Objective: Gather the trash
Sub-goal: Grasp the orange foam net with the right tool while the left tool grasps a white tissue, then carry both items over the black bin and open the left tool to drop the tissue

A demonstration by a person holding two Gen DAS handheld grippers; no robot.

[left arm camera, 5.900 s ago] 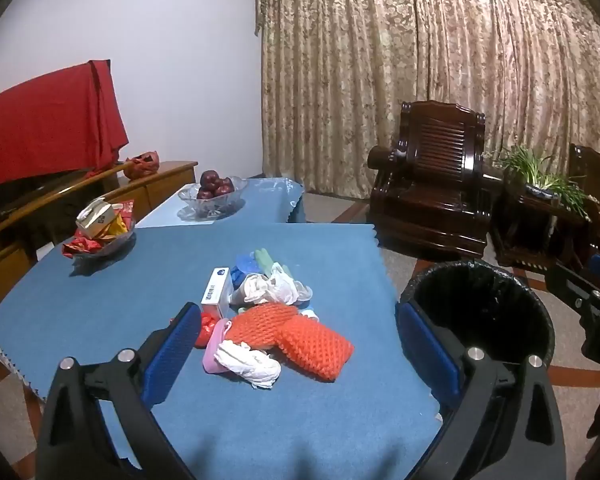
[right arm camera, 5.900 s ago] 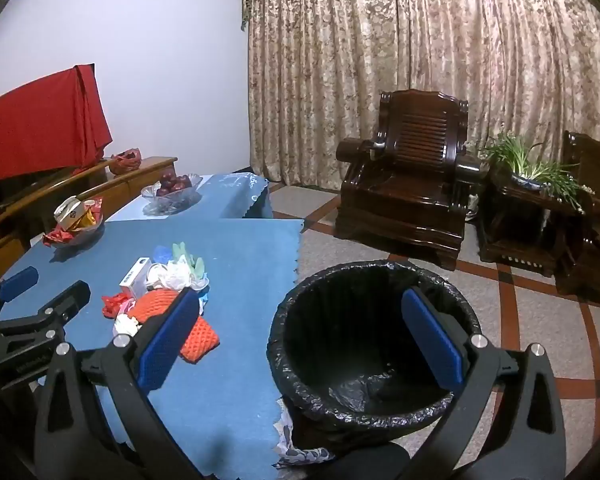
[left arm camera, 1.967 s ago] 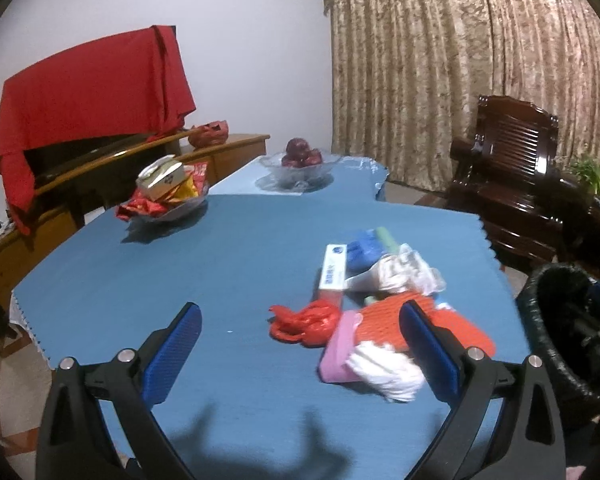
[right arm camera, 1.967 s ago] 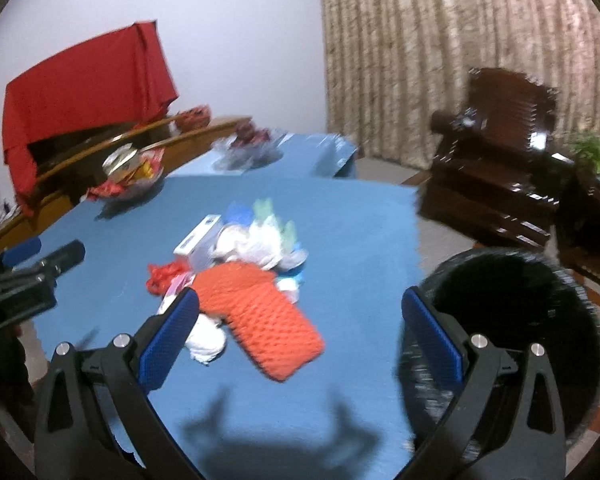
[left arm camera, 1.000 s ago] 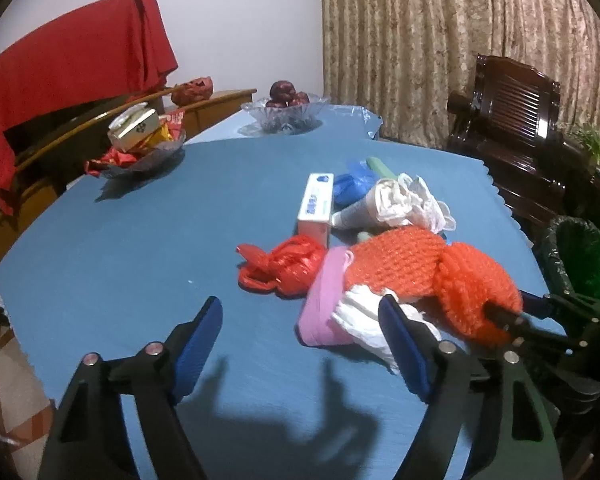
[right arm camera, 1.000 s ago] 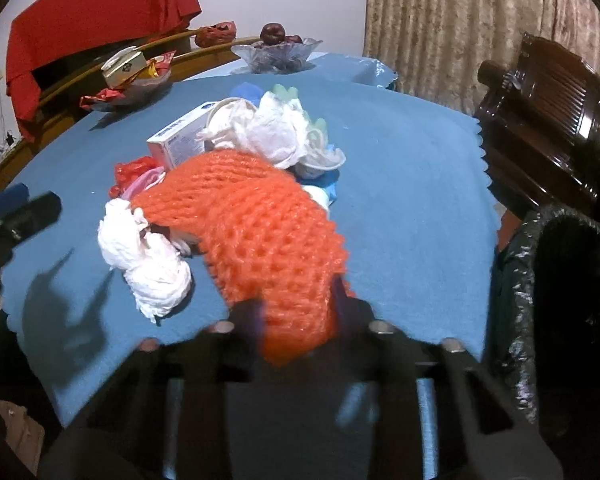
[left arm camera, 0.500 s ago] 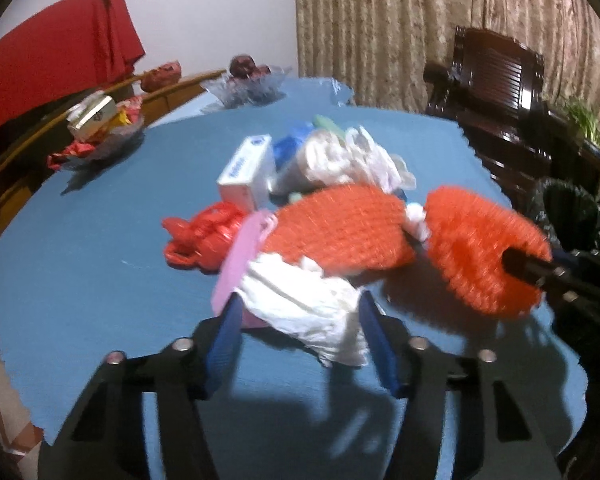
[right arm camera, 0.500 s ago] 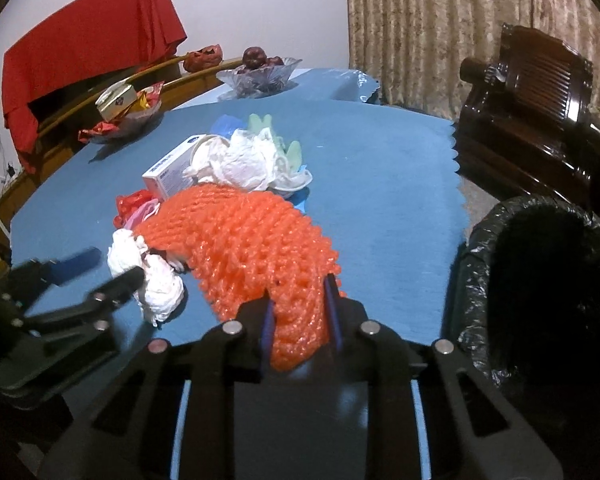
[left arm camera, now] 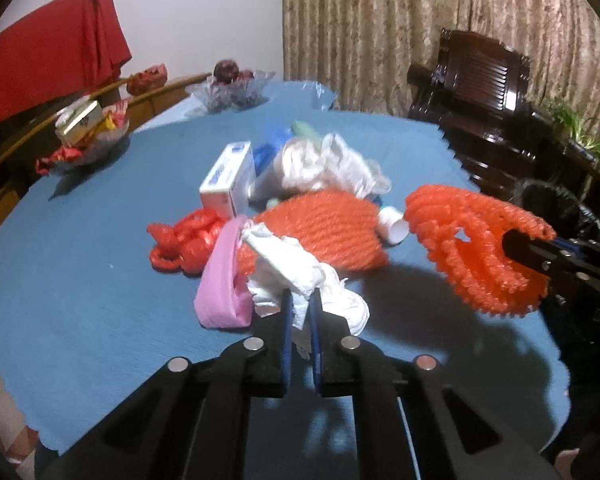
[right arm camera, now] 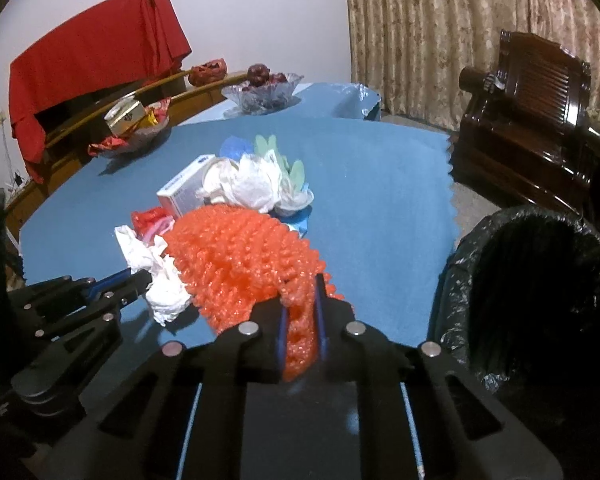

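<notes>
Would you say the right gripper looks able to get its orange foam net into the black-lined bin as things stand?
Probably yes: the right gripper is shut on the orange foam net, and the black-lined bin gapes open just beside it, nothing between.

Blue-clothed table [left arm camera: 80,280] with trash heap [left arm camera: 300,200], snack dish [left arm camera: 88,148], fruit bowl [left arm camera: 232,88]

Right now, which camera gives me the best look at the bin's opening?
The right wrist view: the black-lined bin fills its right side, and its open mouth shows beside the right gripper, shut on orange foam netting. The left wrist view catches only a dark sliver of it behind that netting.
</notes>
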